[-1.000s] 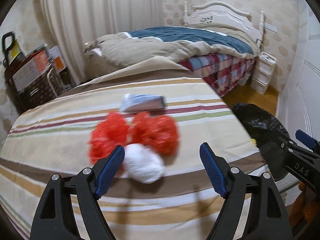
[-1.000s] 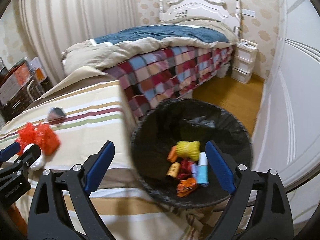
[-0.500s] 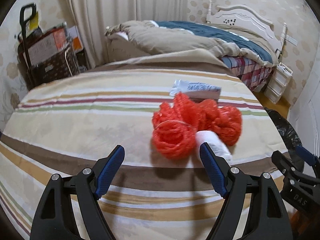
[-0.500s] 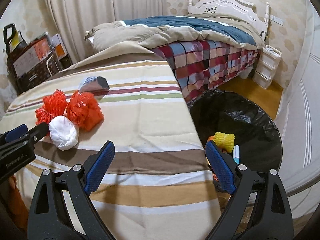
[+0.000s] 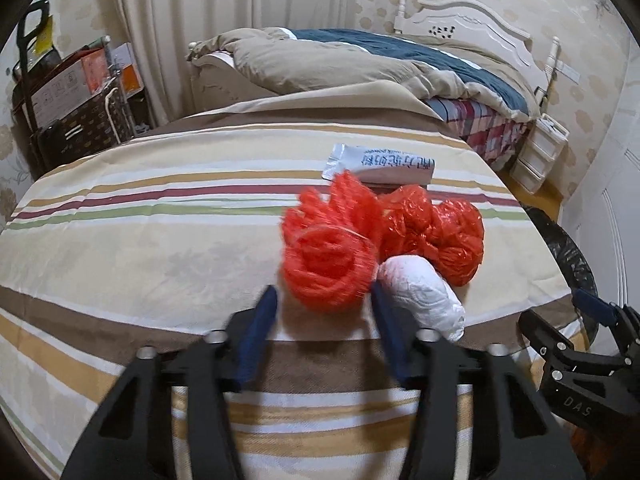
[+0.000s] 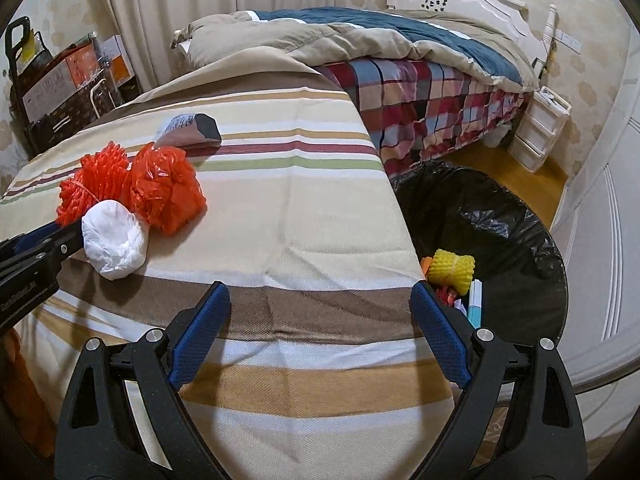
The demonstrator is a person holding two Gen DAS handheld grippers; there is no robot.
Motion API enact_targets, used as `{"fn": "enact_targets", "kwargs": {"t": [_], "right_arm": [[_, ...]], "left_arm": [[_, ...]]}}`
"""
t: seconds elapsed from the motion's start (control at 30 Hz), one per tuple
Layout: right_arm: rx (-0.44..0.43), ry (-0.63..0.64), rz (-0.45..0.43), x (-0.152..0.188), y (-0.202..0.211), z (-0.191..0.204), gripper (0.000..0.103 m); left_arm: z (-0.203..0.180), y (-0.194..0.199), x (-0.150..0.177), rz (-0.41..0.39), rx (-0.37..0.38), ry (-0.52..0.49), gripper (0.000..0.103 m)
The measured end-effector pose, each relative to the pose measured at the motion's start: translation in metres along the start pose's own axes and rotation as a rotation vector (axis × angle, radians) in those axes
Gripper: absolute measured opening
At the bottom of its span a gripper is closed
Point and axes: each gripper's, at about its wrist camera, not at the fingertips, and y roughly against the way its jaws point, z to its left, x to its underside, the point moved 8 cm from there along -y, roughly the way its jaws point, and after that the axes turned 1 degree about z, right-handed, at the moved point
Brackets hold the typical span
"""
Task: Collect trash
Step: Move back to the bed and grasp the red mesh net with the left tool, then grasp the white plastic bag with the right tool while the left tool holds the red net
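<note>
Striped cloth in cream, brown, gold and red covers the table (image 6: 304,208) in front of me, with a bed (image 6: 400,40) under a tan and blue quilt at the far side of the room and a white headboard behind it. Cardboard boxes (image 5: 68,80) sit stacked at the far left by the curtain.

On the cloth lies a small cluster of trash. Nearest me on the left is an orange net ball (image 5: 328,256), and touching its right side is a crumpled orange plastic bag (image 5: 440,232). A white wad of paper (image 5: 420,300) rests against both of them on the near side. Just beyond the cluster lies a silver-and-white packet (image 5: 384,166) on its side.

My left hand-held gripper (image 5: 324,320) is open, its blue fingers standing on either side of the near edge of the orange net ball without pressing it; the right finger sits between the net ball and the white wad.

My right hand-held gripper (image 6: 320,332) is wide open and holds nothing, hovering over the near right part of the table, well apart from the cluster.

To the right of the table, on the floor, stands a bin lined with a black bag (image 6: 500,216). Inside it I see a yellow foam net (image 6: 452,266), a light blue tube (image 6: 475,300) and some orange scraps.
</note>
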Motion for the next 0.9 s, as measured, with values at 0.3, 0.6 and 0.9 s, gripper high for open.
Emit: {"fn": "enact_targets", "kwargs": {"t": [0.3, 0.6, 0.9], "right_arm": [[0.004, 0.006, 0.002, 0.003, -0.002, 0.001, 0.090], [0.014, 0.030, 0.000, 0.004, -0.001, 0.005, 0.090], [-0.026, 0.094, 0.007, 0.009, 0.004, 0.037, 0.090]], "left_arm": [[0.003, 0.009, 0.011, 0.000, -0.005, -0.045, 0.035], [0.028, 0.030, 0.035, -0.002, -0.029, -0.027, 0.035], [0.065, 0.045, 0.050, -0.011, -0.076, 0.010, 0.035]]}}
